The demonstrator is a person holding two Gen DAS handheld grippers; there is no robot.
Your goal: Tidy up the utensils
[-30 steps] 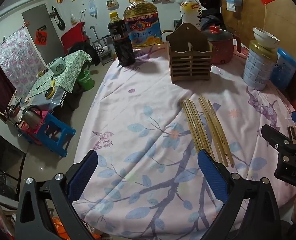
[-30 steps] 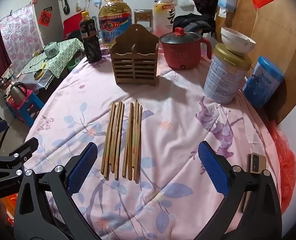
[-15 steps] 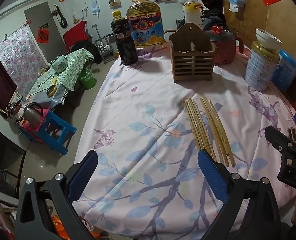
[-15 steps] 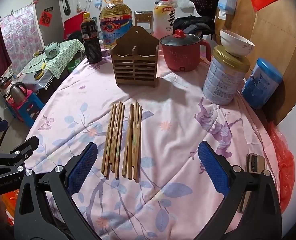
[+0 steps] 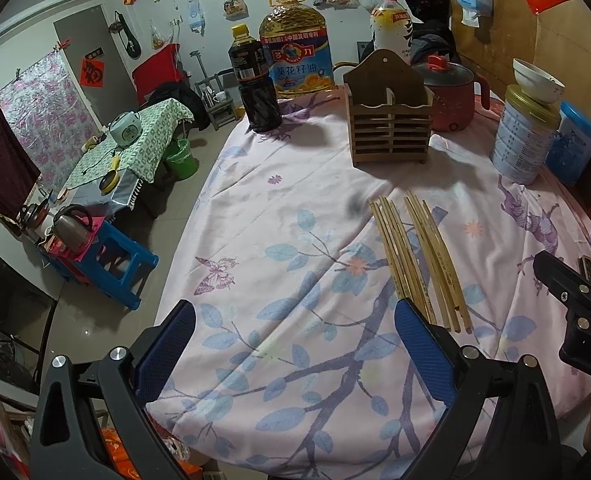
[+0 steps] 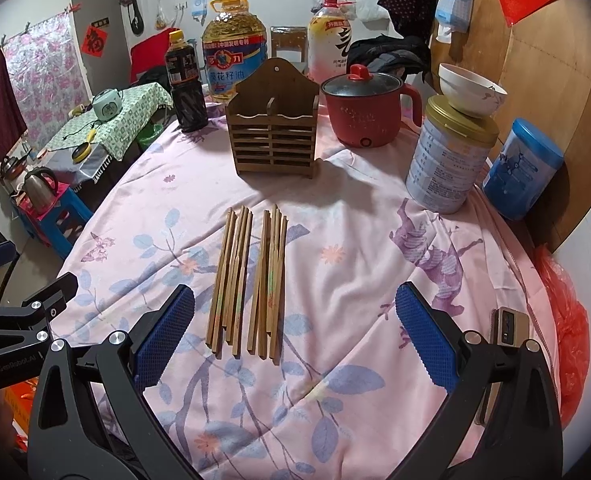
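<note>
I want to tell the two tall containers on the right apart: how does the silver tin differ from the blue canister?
The silver cylindrical tin with the gold lid carries a white bowl on top; the blue plastic canister has nothing on it. The tin looks taller and stands nearer the red pot; the canister sits further right, by the table edge. Both stand upright, lids on.

The left gripper is black plastic with two thick arms, blue bumpy pads and shiny silver screws. The right gripper looks the same: black arms, blue pads, silver screws. Small white letters mark one black side.
</note>
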